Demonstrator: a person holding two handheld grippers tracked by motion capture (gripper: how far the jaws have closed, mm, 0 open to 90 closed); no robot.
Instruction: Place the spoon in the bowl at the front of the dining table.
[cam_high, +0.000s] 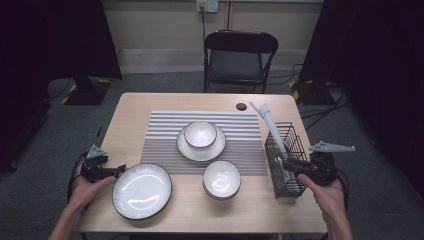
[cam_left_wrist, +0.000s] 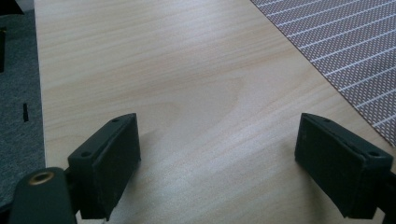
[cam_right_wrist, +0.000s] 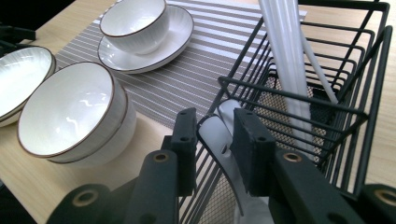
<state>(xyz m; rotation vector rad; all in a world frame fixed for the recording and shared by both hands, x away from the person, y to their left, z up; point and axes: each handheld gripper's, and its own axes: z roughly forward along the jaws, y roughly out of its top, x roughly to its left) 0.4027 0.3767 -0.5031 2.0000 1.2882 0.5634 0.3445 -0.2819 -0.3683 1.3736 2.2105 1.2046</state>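
My table (cam_high: 150, 107) was pale wood with a faint grain. The placemat (cam_high: 165, 135) on it was grey with thin white stripes. My bowls, the near bowl (cam_high: 221, 179) and the far bowl (cam_high: 200, 133), were glossy white with thin dark brown rims, and so was the saucer (cam_high: 186, 146). The big plate (cam_high: 142, 191) was white, ribbed, with a black edge. The wire basket (cam_high: 286, 157) was black; the spoon (cam_right_wrist: 219, 135) and utensils (cam_high: 270, 122) in it were white. My right gripper (cam_right_wrist: 213, 135) and my left gripper (cam_left_wrist: 217, 154) had black jaws. The chair (cam_high: 240, 52) was black, the floor (cam_high: 60, 125) grey.
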